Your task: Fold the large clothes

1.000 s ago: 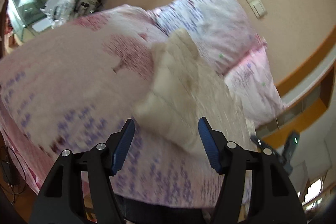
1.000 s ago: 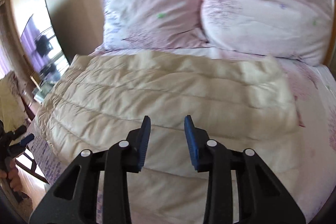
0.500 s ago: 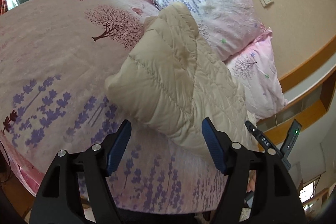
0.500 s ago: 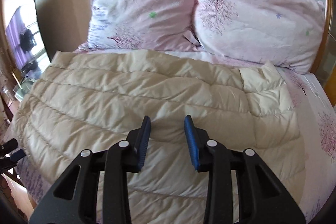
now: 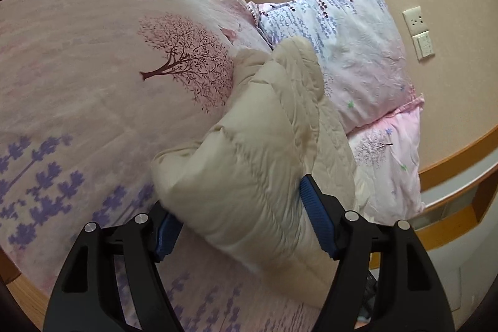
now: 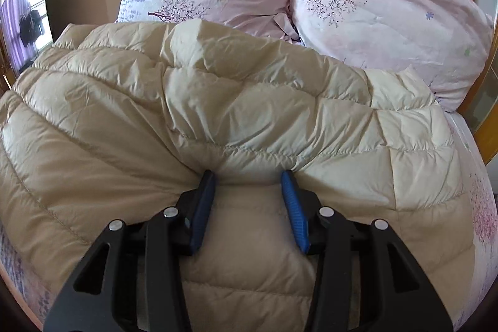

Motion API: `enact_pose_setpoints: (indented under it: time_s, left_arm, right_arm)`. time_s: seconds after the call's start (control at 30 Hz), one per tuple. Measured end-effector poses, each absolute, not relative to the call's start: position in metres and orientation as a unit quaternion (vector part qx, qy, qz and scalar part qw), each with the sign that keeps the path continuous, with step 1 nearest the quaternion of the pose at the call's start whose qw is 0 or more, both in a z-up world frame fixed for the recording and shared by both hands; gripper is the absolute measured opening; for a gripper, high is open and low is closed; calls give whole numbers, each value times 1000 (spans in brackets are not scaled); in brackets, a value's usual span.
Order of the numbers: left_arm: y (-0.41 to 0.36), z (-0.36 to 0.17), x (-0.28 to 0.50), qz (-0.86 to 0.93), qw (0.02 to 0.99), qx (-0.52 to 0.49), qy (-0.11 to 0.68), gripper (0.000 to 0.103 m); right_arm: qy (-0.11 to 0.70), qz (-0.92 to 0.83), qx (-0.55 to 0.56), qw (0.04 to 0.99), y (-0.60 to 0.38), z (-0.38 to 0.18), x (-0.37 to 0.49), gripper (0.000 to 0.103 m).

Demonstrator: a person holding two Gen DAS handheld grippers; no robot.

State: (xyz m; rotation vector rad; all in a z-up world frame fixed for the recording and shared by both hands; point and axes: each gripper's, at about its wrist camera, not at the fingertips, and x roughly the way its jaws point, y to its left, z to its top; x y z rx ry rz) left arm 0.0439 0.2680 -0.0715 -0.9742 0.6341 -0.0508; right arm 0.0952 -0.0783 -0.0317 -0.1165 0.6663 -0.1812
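Observation:
A cream quilted down jacket (image 6: 218, 101) lies spread across the bed below the pillows. In the left wrist view its near end (image 5: 249, 170) bulges between the fingers of my left gripper (image 5: 239, 226), which is wide open around the puffy fabric; its left fingertip is hidden under the jacket. My right gripper (image 6: 249, 192) is open with its blue fingertips (image 6: 291, 192) pressed into a raised fold of the jacket, and fabric fills the gap between them.
Two pink floral pillows (image 6: 382, 8) lean against the wall behind the jacket. The pink duvet (image 5: 93, 77) with tree and lavender prints covers the bed. A wooden bed frame (image 5: 451, 164) runs along the right, and a wall socket (image 5: 417, 21) is above it.
Both grippers moved forward onto the jacket. The jacket end now sits between the left fingers, and the right fingers opened wider and pushed into a fold.

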Motion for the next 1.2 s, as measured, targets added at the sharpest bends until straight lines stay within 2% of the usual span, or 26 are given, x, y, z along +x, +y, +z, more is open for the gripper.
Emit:
enact_pose_setpoints:
  time_s: [0.07, 0.23, 0.33, 0.7, 1.0, 1.03, 1.1, 1.17, 1.2]
  left_arm:
    - [267, -71, 51, -18, 839, -456, 297, 69]
    - [256, -52, 61, -43, 861, -429, 269, 39]
    - [243, -29, 59, -75, 880, -403, 239, 31]
    - [168, 44, 57, -250, 890, -345, 163, 31]
    - [90, 52, 77, -353, 857, -326, 187, 31]
    - [86, 50, 78, -355, 855, -326, 191, 31]
    - [77, 47, 81, -359, 851, -329, 198, 31]
    - [71, 46, 84, -359, 852, -324, 202, 31]
    - [69, 46, 84, -359, 852, -322, 204, 31]
  right_arm:
    - [325, -91, -61, 939, -77, -33, 95, 46]
    - [325, -91, -62, 939, -79, -33, 97, 46]
    - [324, -93, -64, 939, -79, -32, 98, 46]
    - [325, -103, -75, 937, -79, -30, 103, 46]
    - [323, -105, -109, 934, -72, -29, 110, 48]
    - [323, -87, -98, 937, -79, -26, 108, 49]
    - [327, -65, -75, 940, -92, -19, 97, 61]
    - [322, -51, -57, 944, -103, -11, 79, 68]
    - [315, -48, -53, 946, -108, -7, 70, 69]
